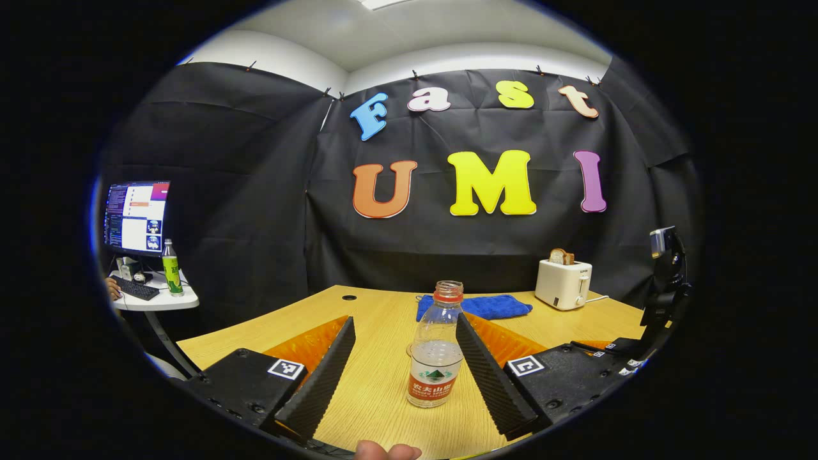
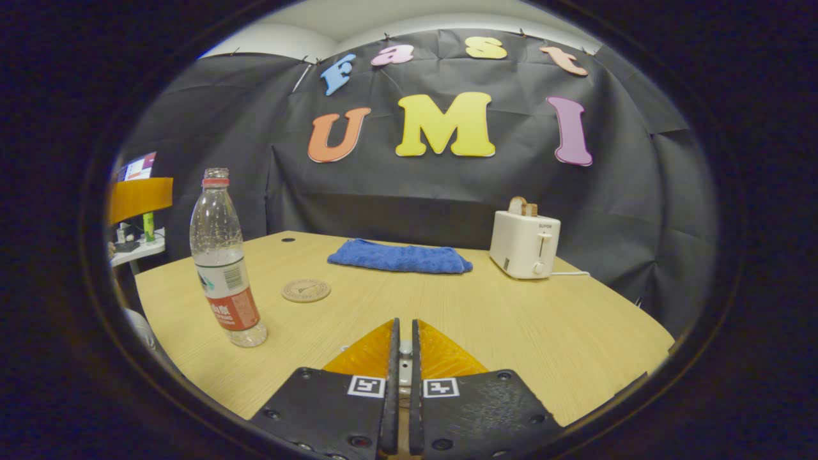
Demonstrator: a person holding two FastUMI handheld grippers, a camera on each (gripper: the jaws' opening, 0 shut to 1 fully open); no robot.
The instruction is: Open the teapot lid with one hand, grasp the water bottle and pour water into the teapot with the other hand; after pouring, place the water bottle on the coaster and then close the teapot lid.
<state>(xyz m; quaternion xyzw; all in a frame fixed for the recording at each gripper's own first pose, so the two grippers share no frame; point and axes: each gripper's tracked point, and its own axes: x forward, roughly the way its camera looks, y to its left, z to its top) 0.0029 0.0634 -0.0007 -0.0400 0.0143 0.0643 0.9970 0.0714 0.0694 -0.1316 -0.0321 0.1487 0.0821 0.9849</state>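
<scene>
L gripper (image 1: 402,358) open round bottle (image 1: 435,358); R gripper (image 2: 404,338) closed.

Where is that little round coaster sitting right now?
In the right gripper view, the coaster lies flat on the wooden table, just right of the water bottle and in front of the blue cloth.

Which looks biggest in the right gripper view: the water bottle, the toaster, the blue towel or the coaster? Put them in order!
1. Water bottle, though it stands nearest the camera, which helps.
2. and 3. Blue towel and toaster: too alike to rank; the towel is wider, the toaster taller.
4. Coaster, clearly the smallest.
</scene>
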